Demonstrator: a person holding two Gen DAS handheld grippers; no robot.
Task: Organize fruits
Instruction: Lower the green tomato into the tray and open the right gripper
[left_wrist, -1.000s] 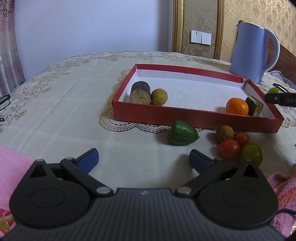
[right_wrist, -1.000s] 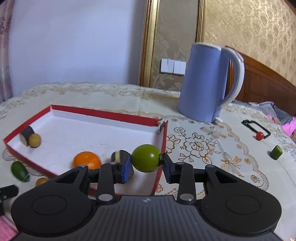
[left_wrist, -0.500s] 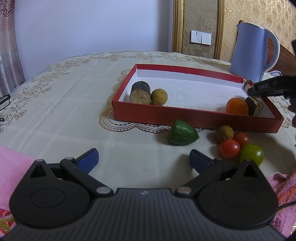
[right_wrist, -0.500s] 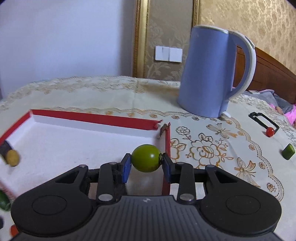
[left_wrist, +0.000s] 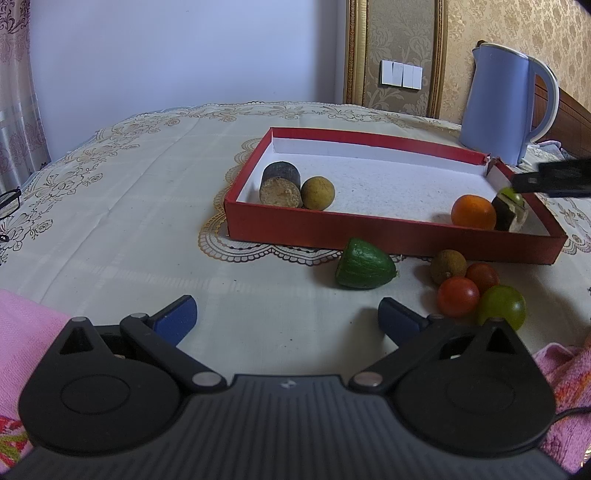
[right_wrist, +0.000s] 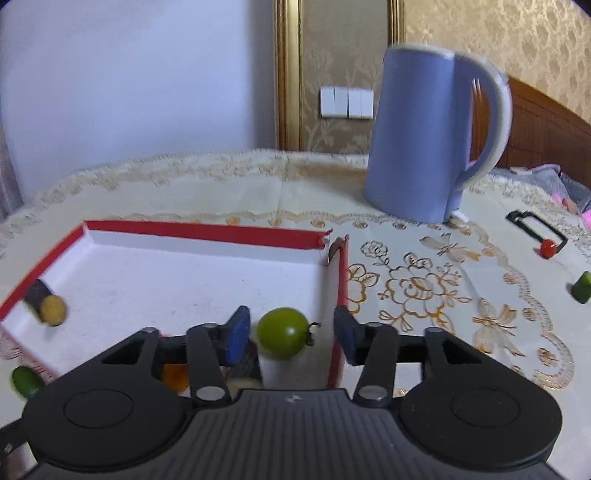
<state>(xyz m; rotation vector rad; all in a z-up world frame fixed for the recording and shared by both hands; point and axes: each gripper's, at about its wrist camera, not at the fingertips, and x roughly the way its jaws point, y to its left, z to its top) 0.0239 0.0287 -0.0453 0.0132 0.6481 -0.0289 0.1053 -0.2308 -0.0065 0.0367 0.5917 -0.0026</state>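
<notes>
Now the green tomato (right_wrist: 283, 333) lies between the right gripper's (right_wrist: 291, 334) spread fingers, touching neither, down in the red box's (right_wrist: 207, 233) near right corner, just inside the wall by the right finger. It is round, with no long axis. The left gripper (left_wrist: 286, 317), also spread and empty, hovers well back; ahead of it on the table (left_wrist: 110, 236) wait loose fruits (left_wrist: 458, 297), nearer its right finger. A kettle (right_wrist: 424, 144) stands beyond the box.
</notes>
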